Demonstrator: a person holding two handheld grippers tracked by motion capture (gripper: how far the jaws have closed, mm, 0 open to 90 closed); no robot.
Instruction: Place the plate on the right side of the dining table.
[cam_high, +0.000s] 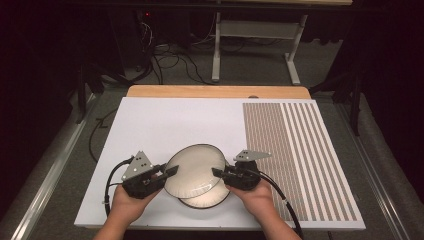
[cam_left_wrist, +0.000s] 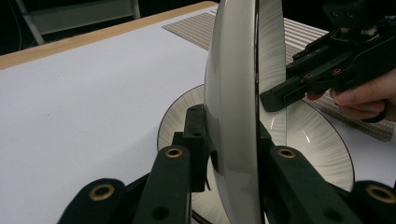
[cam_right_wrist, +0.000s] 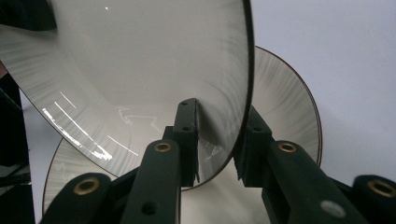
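Gripping opposite rims, both tongs held one plate (cam_high: 192, 167) raised and tilted above a second plate (cam_high: 207, 199) that lay flat on the white board (cam_high: 165, 125). Left tongs (cam_high: 167, 173): jaws clamped narrow on the raised plate's left rim. Right tongs (cam_high: 218, 173): jaws astride its right rim, pads against it. The striped mat (cam_high: 300, 155) lay beyond the right tongs.

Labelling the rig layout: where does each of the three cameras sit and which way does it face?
High view: above the person's side, looking forward and down at the table; both hands, left gripper and right gripper show.
Left gripper view: rides that gripper, looking along its jaws, clamped on the raised plate; right gripper beyond.
Right gripper view: along its own jaws at the same plate's rim.
Shared: raised plate, lower plate.
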